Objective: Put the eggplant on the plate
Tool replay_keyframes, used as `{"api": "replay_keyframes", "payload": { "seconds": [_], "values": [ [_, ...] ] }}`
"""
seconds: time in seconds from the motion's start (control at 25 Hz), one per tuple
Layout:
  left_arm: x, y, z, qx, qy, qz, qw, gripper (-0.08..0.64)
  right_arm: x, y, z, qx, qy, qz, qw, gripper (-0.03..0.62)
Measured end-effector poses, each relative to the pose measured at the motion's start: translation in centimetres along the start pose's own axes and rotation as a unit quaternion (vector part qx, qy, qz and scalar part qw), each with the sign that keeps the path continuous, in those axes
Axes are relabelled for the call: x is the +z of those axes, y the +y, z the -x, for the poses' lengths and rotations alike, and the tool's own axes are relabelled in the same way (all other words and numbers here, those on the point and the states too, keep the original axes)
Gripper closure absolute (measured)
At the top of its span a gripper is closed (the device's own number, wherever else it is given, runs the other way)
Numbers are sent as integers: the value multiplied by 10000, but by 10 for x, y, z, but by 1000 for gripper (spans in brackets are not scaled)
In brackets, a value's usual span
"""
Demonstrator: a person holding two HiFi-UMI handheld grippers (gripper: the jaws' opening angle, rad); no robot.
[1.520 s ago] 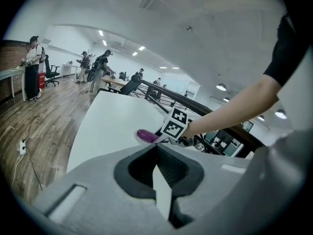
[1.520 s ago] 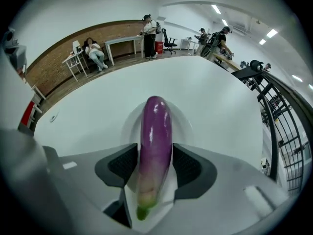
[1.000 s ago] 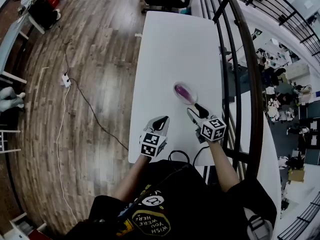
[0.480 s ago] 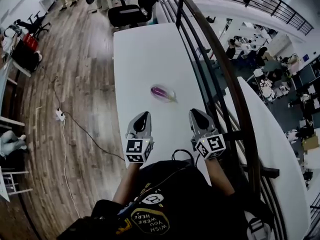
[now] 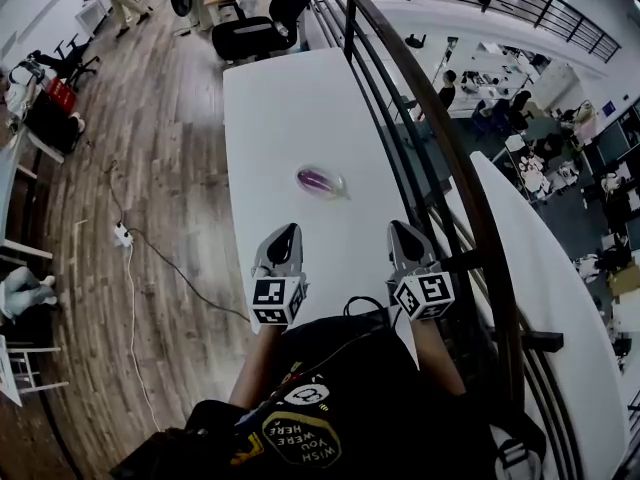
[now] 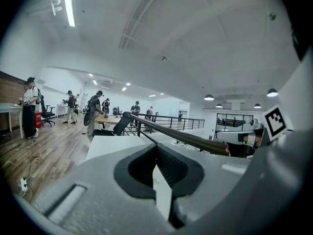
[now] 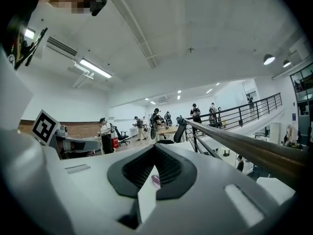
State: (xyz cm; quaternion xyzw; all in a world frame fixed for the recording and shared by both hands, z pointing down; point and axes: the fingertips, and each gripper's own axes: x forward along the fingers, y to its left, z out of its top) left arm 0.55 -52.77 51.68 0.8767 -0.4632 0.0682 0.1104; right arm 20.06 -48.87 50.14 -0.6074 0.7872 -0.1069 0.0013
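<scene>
White counter (image 5: 290, 98) is taking up the middle of the head view, and I am judging the risks across it from left to right.

The left gripper (image 5: 282, 238) is hovering over the near end of the counter. Its fingers (image 6: 139, 168) are pressing together with nothing between them, so there is nothing for it to drop. The danger on this side would be a careless forward sweep, which could shove whatever is lying ahead.

What is lying ahead is the eggplant (image 5: 316, 179). It is resting on the plate (image 5: 338, 188), well apart from both grippers, so the task is looking done. The plate is small and pale in this view, and I cannot tell whether the eggplant is sitting fully inside the rim. A rounded vegetable near a shallow edge could be rolling off at the slightest jolt to the counter.

The right gripper (image 5: 402, 236) is also closed and empty, with its fingers (image 7: 171, 173) meeting. It is hanging close to the counter's right edge and the railing (image 5: 440, 158) — a knock there could jar the counter or push the plate toward the drop beyond.
</scene>
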Motion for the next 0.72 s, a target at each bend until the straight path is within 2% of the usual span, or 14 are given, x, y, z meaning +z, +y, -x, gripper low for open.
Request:
{"api": "replay_keyframes", "payload": {
  "seconds": [0.16, 0.44, 0.72],
  "values": [
    [3, -13, 2, 26, -2, 7, 10000, 554, 5, -4, 3, 107, 12, -18, 9999, 589],
    [-20, -4, 5, -33, 170, 150, 9997, 554, -4, 12, -9, 210, -1, -216, 9995, 589],
    [-16, -1, 10, -75, 190, 99, 9997, 554, -4, 28, -10, 321, 13, -145, 9994, 589]
  ]
}}
